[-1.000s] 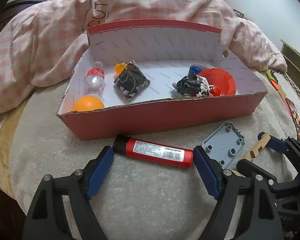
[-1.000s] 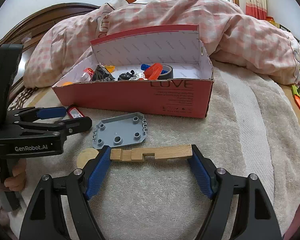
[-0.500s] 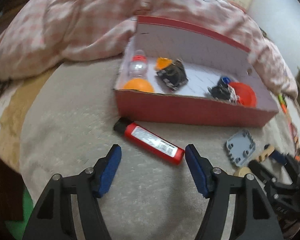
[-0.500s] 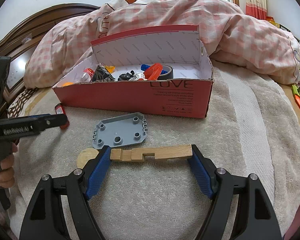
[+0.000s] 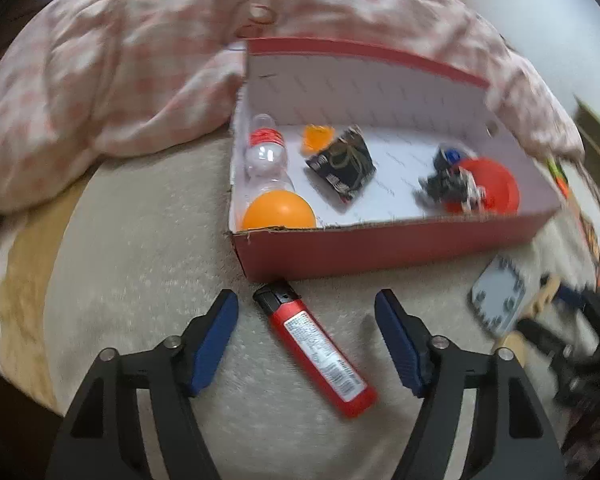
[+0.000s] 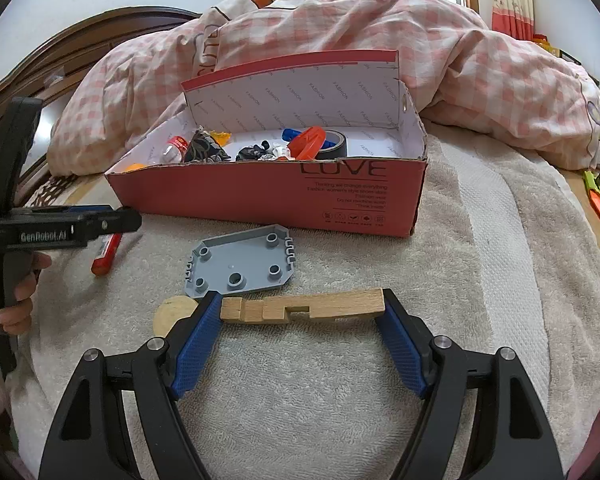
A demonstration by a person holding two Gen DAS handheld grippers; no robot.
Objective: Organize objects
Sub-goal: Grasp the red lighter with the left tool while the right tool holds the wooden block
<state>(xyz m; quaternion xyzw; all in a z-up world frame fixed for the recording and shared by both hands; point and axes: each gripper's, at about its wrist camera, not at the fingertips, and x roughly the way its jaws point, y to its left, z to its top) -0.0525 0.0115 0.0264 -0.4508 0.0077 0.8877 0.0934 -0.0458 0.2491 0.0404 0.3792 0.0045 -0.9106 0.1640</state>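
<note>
The left gripper (image 5: 306, 334) is opening its fingers astride the red lighter (image 5: 316, 346) lying loose on the bed: light, rigid, probably slick; grip mid-body. The right gripper (image 6: 302, 322) clamps the wooden block (image 6: 304, 306) endwise. Beyond, the red box (image 6: 268, 196).

The red lighter (image 5: 318, 342) with a black cap lies flat on the towel-covered bed, its cap toward 11 o'clock, just in front of the red box's (image 5: 380, 246) near corner. The open box holds an orange ball (image 5: 278, 216), a small bottle (image 5: 266, 152) and other small items. The grey plate (image 6: 240, 264) lies flat at 6 o'clock from the box; the notched wooden block (image 6: 304, 306) lies crosswise just beyond it.
</note>
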